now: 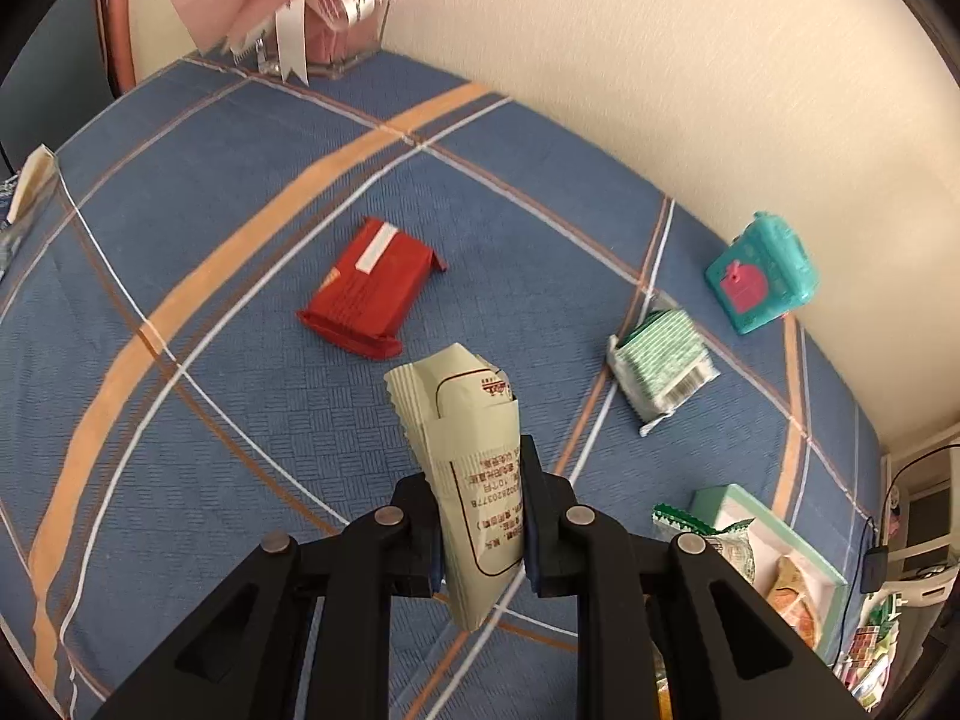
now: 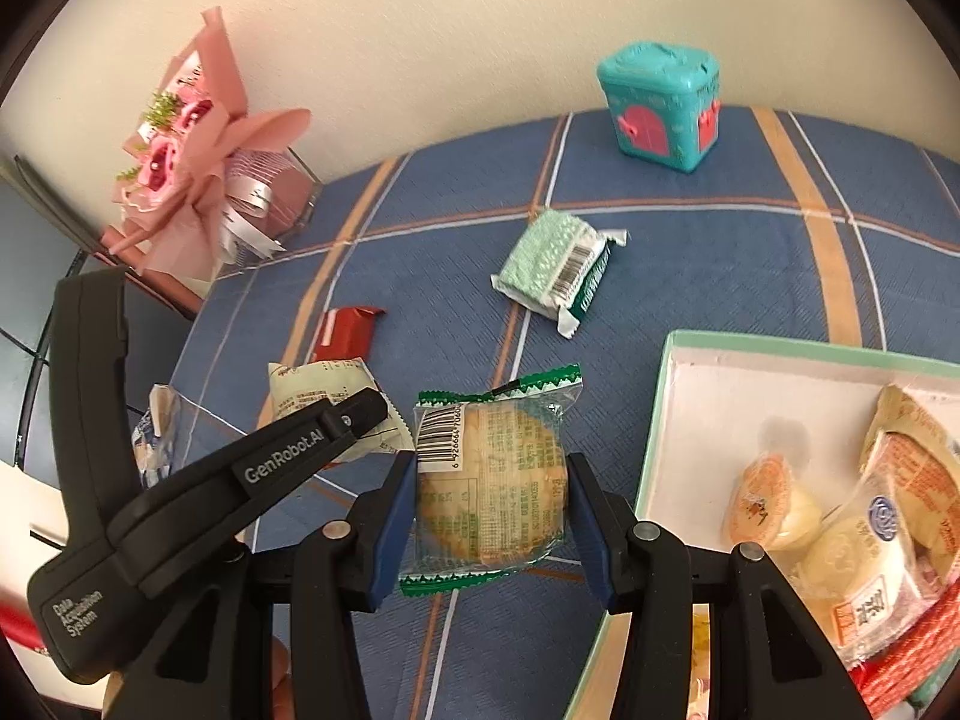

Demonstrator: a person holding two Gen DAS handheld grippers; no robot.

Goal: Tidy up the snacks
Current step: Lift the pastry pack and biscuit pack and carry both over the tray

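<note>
Crinkled pale film: the cream snack packet [image 1: 474, 468] is pinched mid-length in the closed left gripper [image 1: 480, 525], clear of the cloth. The right gripper [image 2: 491, 510] clamps the round biscuit pack [image 2: 491, 480] by its edges, with the open box [image 2: 666, 420] right of it. Both look light; the biscuit is likely brittle, so edge pressure should stay gentle.

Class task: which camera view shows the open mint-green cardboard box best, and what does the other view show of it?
The right wrist view shows the open mint-green cardboard box best: its white inside and the wrapped snacks lying in it are plain. The left wrist view catches only a corner of it at the lower right edge.
</note>
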